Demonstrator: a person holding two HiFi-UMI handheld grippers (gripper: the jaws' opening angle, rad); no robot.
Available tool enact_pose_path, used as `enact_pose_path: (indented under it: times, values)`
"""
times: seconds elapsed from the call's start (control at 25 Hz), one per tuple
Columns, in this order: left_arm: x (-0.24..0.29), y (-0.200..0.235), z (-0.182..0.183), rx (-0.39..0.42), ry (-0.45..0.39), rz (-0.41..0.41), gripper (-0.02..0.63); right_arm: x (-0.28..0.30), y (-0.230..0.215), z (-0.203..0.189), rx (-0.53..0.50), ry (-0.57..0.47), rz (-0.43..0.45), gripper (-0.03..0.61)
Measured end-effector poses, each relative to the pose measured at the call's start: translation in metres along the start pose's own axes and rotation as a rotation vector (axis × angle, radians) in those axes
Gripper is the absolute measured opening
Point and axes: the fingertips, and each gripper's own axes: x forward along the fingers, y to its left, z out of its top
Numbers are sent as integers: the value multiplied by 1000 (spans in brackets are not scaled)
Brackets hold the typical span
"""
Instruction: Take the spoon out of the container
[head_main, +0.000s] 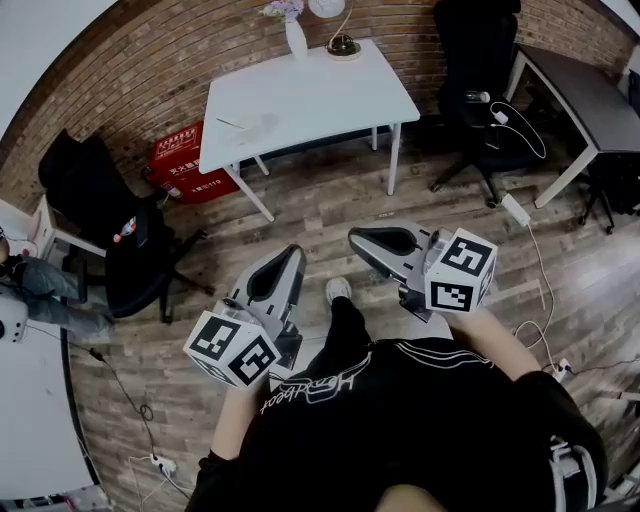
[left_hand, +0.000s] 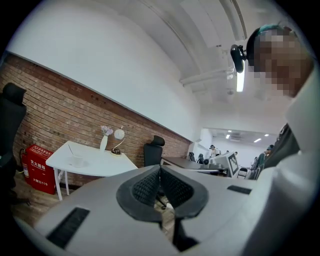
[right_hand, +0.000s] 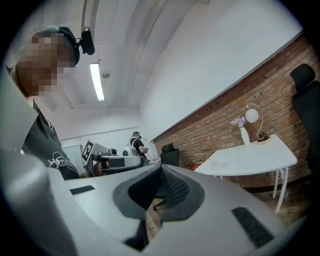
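Far ahead stands a white table (head_main: 300, 100) with a small pale container (head_main: 262, 126) on it, and a thin spoon (head_main: 231, 122) pokes out of the container to the left. The left gripper view shows the same container (left_hand: 76, 161) with the spoon handle (left_hand: 71, 149) standing up. In the right gripper view the container (right_hand: 214, 164) is tiny. My left gripper (head_main: 292, 254) and right gripper (head_main: 358, 240) are held near my body, well short of the table. Each has its jaws closed together, with nothing between them.
A white vase (head_main: 296, 38) and a lamp (head_main: 343, 45) stand at the table's back edge. A red box (head_main: 185, 160) sits at its left, black office chairs (head_main: 130, 250) (head_main: 480, 100) on both sides, and a grey desk (head_main: 585, 95) at right. A power strip (head_main: 516, 209) and cables lie on the wooden floor.
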Motion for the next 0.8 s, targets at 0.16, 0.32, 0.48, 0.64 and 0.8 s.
enact_pose_path:
  times: [0.16,0.32,0.48,0.64,0.8]
  values:
    - [25,46,11,-11,-6,-2,6,35,-36,4,-9,14,0,-3]
    - [53,109,31,-14,-13,-4,6,85,-84,24,-20,19,1,-3]
    - [88,178,67,-18,-40,-11,6,145,-139,52,-25,34,5,-3]
    - [118,247,104,-8,-54,1,8,204,-190,76,-34,63,22,-3]
    - [139,307,130,-12,-57,25,51,247,-234,95,-21,67,17,-3]
